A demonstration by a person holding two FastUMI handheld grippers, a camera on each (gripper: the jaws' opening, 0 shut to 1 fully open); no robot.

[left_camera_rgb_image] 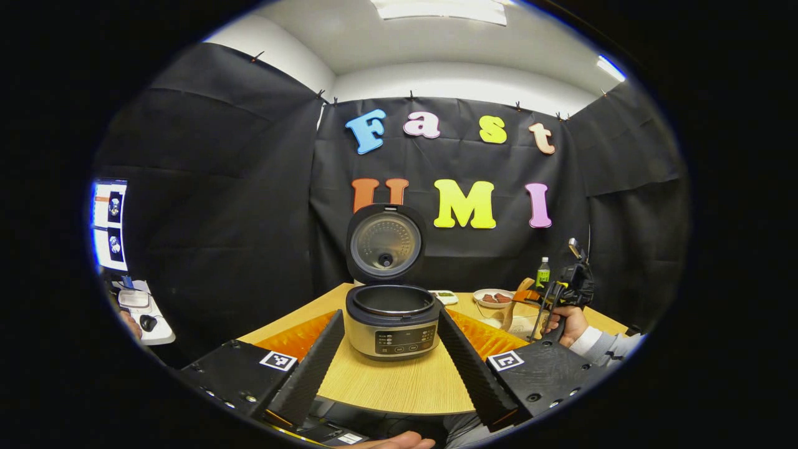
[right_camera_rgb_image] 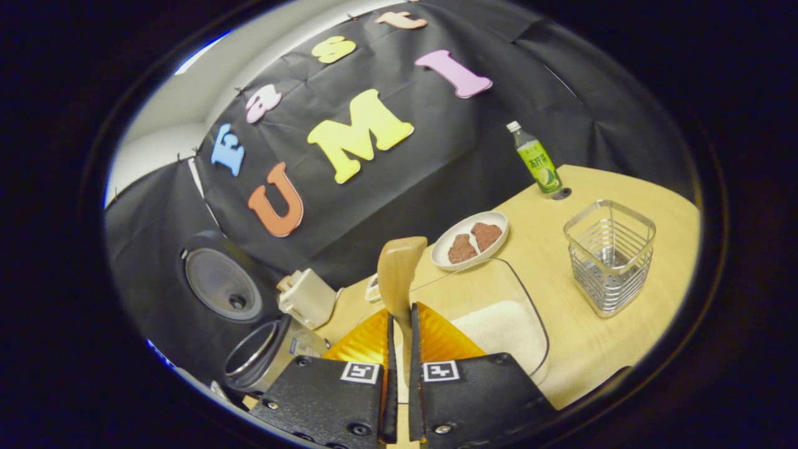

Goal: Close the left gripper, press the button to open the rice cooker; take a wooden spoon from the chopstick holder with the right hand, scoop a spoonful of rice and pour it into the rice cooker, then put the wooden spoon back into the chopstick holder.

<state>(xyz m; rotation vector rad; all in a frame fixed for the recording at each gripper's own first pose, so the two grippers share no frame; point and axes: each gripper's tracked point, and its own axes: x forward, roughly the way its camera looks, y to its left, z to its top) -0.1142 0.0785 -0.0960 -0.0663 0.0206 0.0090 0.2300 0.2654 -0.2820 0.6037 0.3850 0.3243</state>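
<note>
Pinching the handle of the wooden spoon (right_camera_rgb_image: 399, 274) between both fingers, the right gripper (right_camera_rgb_image: 399, 349) holds it upright, bowl end up, above the near edge of a clear glass container (right_camera_rgb_image: 517, 293) with a bed of white rice (right_camera_rgb_image: 492, 330) in its bottom. Beyond that container sits a white plate (right_camera_rgb_image: 444, 249) carrying two brownish pieces, and to its right the wire chopstick holder (right_camera_rgb_image: 610, 255) stands with nothing visible inside. A green bottle (right_camera_rgb_image: 536, 161) stands upright near the worktop's (right_camera_rgb_image: 623, 181) far edge.

In the left gripper view, the left gripper (left_camera_rgb_image: 391, 355) is spread wide, its fingers on either side of the rice cooker (left_camera_rgb_image: 391, 324) without touching it. The cooker's lid (left_camera_rgb_image: 385, 243) is raised, and the inner pot shows no contents from this angle. A hand (left_camera_rgb_image: 570, 327) holds the right gripper over the worktop's right side.
</note>
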